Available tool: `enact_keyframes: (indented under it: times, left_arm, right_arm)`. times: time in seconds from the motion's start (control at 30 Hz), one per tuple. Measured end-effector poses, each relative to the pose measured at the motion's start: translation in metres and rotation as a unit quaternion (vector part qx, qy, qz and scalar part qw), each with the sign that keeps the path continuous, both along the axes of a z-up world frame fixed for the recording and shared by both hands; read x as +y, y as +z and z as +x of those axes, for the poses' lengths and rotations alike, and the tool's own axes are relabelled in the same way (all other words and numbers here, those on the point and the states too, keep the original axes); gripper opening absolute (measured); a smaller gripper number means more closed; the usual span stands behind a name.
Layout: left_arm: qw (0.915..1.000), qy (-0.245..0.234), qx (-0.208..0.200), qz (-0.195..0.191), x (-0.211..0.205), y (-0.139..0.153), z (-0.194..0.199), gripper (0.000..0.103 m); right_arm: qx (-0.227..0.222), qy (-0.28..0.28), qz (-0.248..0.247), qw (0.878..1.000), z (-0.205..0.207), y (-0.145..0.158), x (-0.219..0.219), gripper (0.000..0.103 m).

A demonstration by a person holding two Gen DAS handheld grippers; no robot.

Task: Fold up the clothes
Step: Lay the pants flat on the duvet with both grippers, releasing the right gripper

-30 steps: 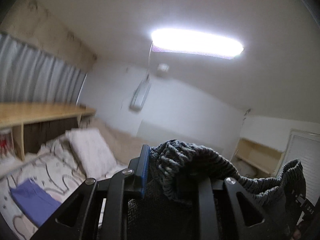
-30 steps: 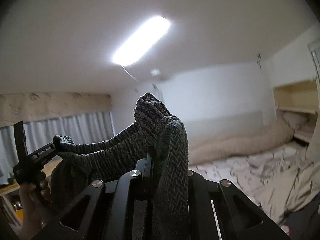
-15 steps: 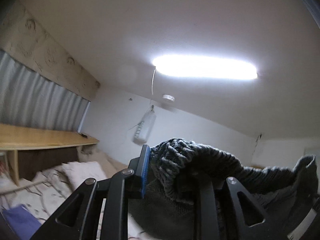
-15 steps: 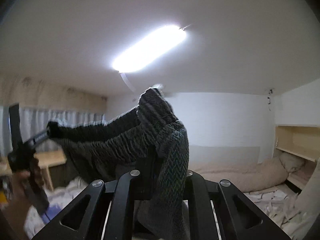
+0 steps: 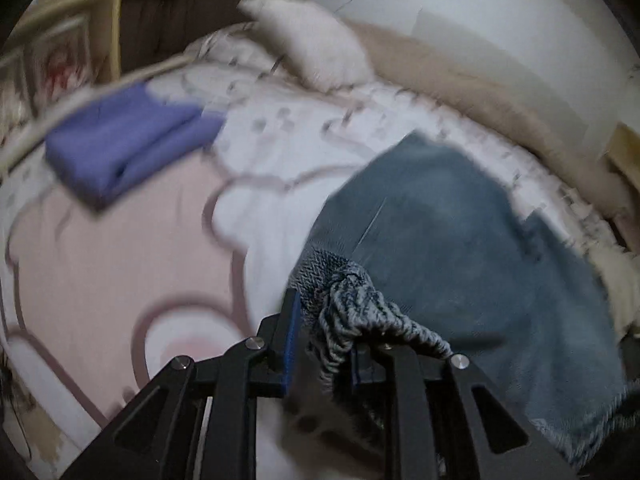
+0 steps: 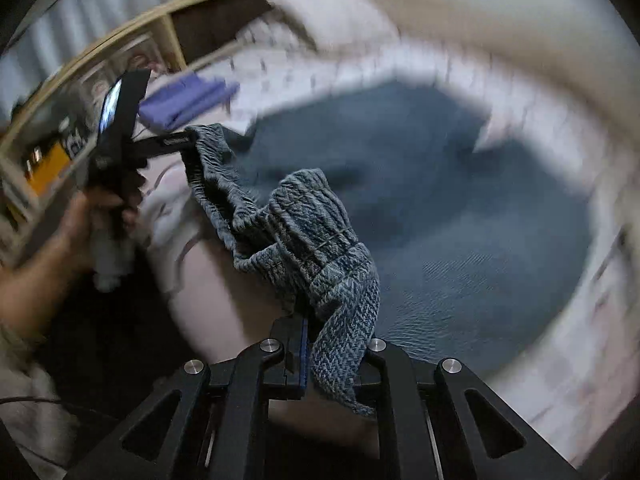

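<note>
A dark grey-blue knit garment [image 5: 452, 220] spreads over the bed, its body lying out ahead of both grippers. My left gripper [image 5: 324, 344] is shut on a bunched ribbed edge of it. My right gripper [image 6: 334, 344] is shut on another part of the same ribbed edge [image 6: 304, 224], which sags in a band between the two. In the right wrist view the left gripper [image 6: 188, 142] shows at the left, held by a person's hand [image 6: 100, 216]. Both views are blurred by motion.
The bed [image 5: 120, 264] has a pink and white patterned cover. A folded purple garment [image 5: 120, 144] lies at its far left. A white pillow [image 5: 316, 48] and a beige blanket [image 5: 480, 88] lie at the head. Wooden shelving [image 5: 60, 32] runs along the left.
Both grippers have swung down from pointing at the ceiling and lamp to pointing at the bed. The garment, held up in the air before, now lies spread over the cover.
</note>
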State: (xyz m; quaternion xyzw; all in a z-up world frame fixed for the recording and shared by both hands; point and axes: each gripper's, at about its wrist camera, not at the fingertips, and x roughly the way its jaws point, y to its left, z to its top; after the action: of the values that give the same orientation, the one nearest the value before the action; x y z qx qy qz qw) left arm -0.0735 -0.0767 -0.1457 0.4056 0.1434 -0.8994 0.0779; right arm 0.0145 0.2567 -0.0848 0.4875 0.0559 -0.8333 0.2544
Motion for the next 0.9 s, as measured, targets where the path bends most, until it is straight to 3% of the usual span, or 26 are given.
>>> enact_keyframes:
  times: [0.03,0.07,0.13,0.5,0.63,0.77,0.9]
  left_arm:
    - [1.0,0.001,0.0,0.006,-0.004,-0.001,0.0,0.02]
    - [0.9999,0.001,0.001,0.01,-0.008,0.0,-0.001,0.02]
    - [0.9999,-0.004,0.004,0.011,-0.008,0.002,0.0,0.02]
    - [0.9996,-0.018,0.001,0.021,-0.01,-0.002,0.005,0.02]
    - [0.999,-0.023,-0.001,0.037,-0.013,-0.001,0.003,0.02]
    - [0.9983,-0.029,-0.005,0.05,-0.016,0.002,0.0,0.02]
    - [0.9983,-0.033,-0.012,0.045,-0.016,-0.001,-0.002,0.02]
  right_arm:
    - [-0.01,-0.015,-0.011,1.0,0.009,-0.004,-0.001,0.03]
    - [-0.019,-0.031,-0.022,0.999,0.018,-0.008,-0.002,0.055]
    - [-0.007,-0.074,-0.055,0.996,0.043,0.0,-0.006,0.071]
    - [0.072,-0.248,-0.053,0.965,0.091,0.006,-0.062,0.072]
    - [0.091,-0.23,0.046,0.968,0.094,-0.016,-0.101,0.072]
    - [0.1,-0.242,0.143,0.954,0.091,-0.045,-0.118,0.072]
    - [0.118,-0.303,0.151,0.933,0.088,-0.043,-0.097,0.073]
